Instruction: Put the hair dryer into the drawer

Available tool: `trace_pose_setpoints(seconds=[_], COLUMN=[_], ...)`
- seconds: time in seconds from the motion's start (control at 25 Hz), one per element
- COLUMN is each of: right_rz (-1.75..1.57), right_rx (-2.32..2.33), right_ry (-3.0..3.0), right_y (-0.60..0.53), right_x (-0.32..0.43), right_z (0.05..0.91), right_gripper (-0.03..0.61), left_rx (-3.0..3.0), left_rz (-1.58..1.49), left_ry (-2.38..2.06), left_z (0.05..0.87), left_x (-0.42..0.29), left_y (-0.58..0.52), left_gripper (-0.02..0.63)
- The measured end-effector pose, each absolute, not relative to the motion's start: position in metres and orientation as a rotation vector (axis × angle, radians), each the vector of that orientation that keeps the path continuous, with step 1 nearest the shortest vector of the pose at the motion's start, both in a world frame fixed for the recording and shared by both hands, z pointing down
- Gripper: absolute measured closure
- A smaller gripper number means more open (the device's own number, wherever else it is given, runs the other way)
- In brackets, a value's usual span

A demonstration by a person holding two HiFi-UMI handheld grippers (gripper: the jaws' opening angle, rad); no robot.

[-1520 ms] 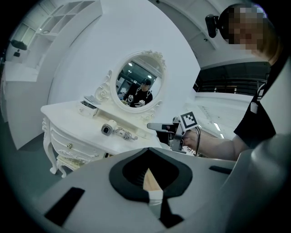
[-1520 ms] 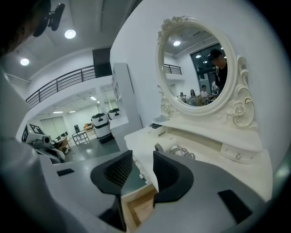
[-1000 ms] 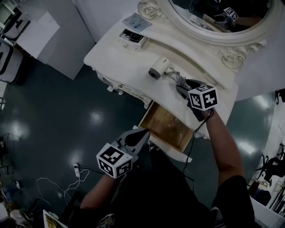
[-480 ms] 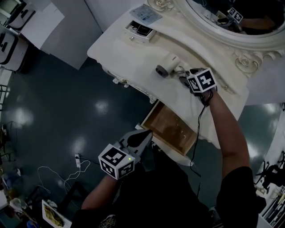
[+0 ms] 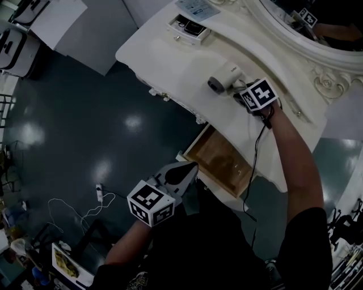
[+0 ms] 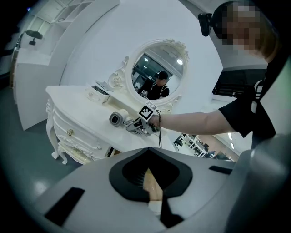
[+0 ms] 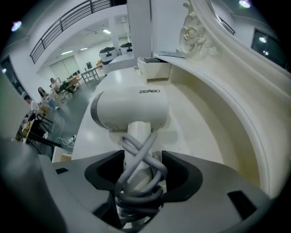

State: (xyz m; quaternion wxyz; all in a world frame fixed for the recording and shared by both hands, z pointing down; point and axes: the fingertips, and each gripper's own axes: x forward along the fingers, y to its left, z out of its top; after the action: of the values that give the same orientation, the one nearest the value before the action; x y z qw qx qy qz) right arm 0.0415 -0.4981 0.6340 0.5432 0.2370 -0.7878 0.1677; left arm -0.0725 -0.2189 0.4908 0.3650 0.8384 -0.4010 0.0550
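The white hair dryer (image 5: 227,76) (image 6: 119,118) lies on the cream dressing table (image 5: 170,62), nozzle toward the table's front edge. Its handle (image 7: 136,150), wrapped in grey cord, sits between the jaws of my right gripper (image 5: 243,96) (image 7: 138,179), which points steeply down. Those jaws stand wide, with dark gaps on both sides of the handle. The wooden drawer (image 5: 218,161) stands pulled out below the table's front. My left gripper (image 5: 186,170) (image 6: 152,182) hovers in front of the drawer, shut and holding nothing.
An oval mirror (image 5: 317,22) in a carved frame backs the table. A small open box (image 5: 190,27) and a card (image 5: 198,7) rest at the table's far left end. A white cable (image 5: 74,215) trails over the dark floor. A person's arm (image 5: 289,164) crosses above the drawer.
My right gripper has come down over the hair dryer's handle, which now lies between its jaws. The left gripper has sunk slightly and stays shut.
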Motion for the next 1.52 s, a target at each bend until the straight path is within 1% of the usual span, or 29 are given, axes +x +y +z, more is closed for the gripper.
trace_pose_setpoints(seconds=[0.32, 0.72, 1.24, 1.52], right_rz=[0.423, 0.290, 0.284, 0.311], right_rx=[0.569, 0.589, 0.620, 0.650], right_ry=[-1.895, -1.930, -2.046, -2.101], right_y=[-0.499, -0.491, -0.432, -0.370], right_x=[0.041, 0.039, 0.025, 0.020], right_z=[0.633, 0.625, 0.576, 0.546], right_gripper=[0.334, 0.345, 0.345, 0.345], left_rx=[2.157, 2.152, 2.231, 2.281], left_rz=[0.139, 0.151, 0.156, 0.161], left_ry=[-1.042, -1.066, -1.003, -0.942], left_z=[0.489, 0.485, 0.468, 0.459], left_x=[-0.073, -0.082, -0.089, -0.095], left_y=[-0.225, -0.215, -0.192, -0.165], left_gripper=[0.611, 0.611, 0.611, 0.611])
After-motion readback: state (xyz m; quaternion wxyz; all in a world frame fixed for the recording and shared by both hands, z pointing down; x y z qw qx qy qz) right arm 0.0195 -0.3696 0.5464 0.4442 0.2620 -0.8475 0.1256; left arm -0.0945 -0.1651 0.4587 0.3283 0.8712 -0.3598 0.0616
